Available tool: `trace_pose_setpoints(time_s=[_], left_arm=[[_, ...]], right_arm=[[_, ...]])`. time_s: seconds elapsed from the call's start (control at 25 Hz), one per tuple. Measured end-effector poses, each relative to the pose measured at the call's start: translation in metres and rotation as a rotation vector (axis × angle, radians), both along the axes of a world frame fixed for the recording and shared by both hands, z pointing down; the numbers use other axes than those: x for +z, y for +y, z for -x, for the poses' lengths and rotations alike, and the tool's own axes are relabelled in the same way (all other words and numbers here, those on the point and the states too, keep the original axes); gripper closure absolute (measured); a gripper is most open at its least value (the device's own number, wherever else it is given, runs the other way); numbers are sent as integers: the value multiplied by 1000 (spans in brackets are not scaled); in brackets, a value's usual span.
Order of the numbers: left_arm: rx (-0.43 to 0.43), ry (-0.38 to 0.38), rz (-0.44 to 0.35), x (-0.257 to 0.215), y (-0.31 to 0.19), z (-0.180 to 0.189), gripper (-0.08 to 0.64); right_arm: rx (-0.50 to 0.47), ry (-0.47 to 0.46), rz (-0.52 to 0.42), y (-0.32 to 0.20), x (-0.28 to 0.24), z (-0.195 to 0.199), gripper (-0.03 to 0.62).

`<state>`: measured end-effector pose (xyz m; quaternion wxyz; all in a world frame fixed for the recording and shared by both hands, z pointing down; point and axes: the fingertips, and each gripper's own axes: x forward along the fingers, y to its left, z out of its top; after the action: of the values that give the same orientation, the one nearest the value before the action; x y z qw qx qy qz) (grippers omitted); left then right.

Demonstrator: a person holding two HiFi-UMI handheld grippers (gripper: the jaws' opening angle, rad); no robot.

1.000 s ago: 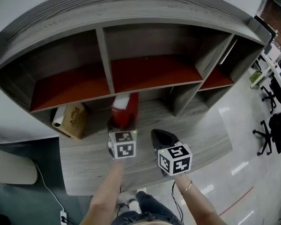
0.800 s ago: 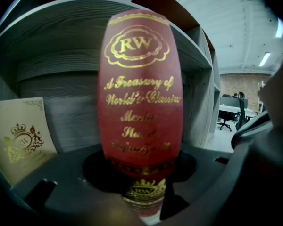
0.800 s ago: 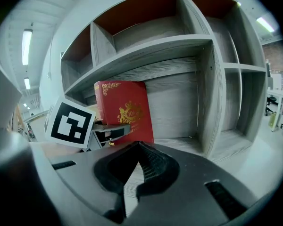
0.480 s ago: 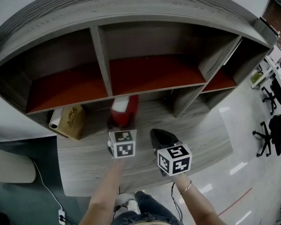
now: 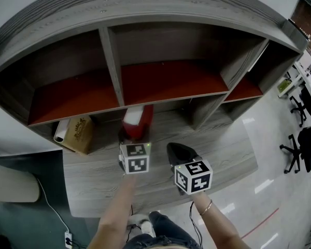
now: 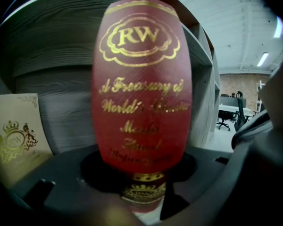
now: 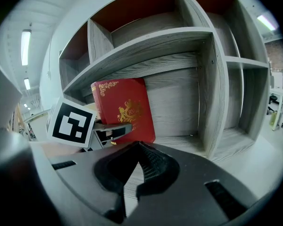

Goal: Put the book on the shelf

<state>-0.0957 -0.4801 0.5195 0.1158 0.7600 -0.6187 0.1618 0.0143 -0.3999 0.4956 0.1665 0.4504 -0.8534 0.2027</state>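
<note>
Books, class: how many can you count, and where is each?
2. A red gold-lettered hardback book sits clamped in the left gripper; a cream gold-crested book rests in the grey wooden shelf's lower-left compartment. Others may be hidden.

Red, gold-lettered book (image 6: 141, 79); grey wood-grain shelf (image 5: 207, 139)

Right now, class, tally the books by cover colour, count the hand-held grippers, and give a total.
Red book: 1
Cream book: 1
Hand-held grippers: 2, the left hand-held gripper and the right hand-held gripper
Total: 4
</note>
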Motion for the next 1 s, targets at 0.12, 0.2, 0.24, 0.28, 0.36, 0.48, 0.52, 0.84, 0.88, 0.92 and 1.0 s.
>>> trace_pose_setpoints(time_s=[0.12, 0.2, 0.24, 0.28, 0.36, 0.48, 0.52, 0.84, 0.88, 0.92, 1.0], left_arm=[[9, -3, 6, 3, 1, -2, 337], [12, -2, 13, 5, 2, -2, 337], [15, 1, 14, 5, 3, -3, 333], [17, 5, 14, 5, 4, -3, 323], [20, 8, 18, 7, 7, -3, 302], [27, 8, 24, 4, 15, -3, 288], [29, 9, 24, 2, 18, -3, 287], [26, 31, -8, -15, 42, 2, 285], [26, 33, -11, -17, 45, 3, 285], [25, 34, -13, -18, 49, 4, 285], [25, 40, -15, -21, 58, 5, 285]], right_arm=[[-3, -1, 5, 3, 2, 2, 583], [-5, -1, 6, 5, 3, 3, 583], [-6, -1, 7, 6, 3, 4, 583], [-7, -1, 7, 7, 3, 4, 583], [-7, -2, 6, 9, 3, 5, 583], [-5, -6, 3, 12, 1, 5, 583], [-3, -7, 1, 14, 0, 5, 583], [0, -8, -6, 33, -3, 8, 583], [1, -9, -8, 35, -4, 8, 583], [2, -9, -10, 38, -5, 8, 583], [2, -11, -15, 45, -7, 10, 583]])
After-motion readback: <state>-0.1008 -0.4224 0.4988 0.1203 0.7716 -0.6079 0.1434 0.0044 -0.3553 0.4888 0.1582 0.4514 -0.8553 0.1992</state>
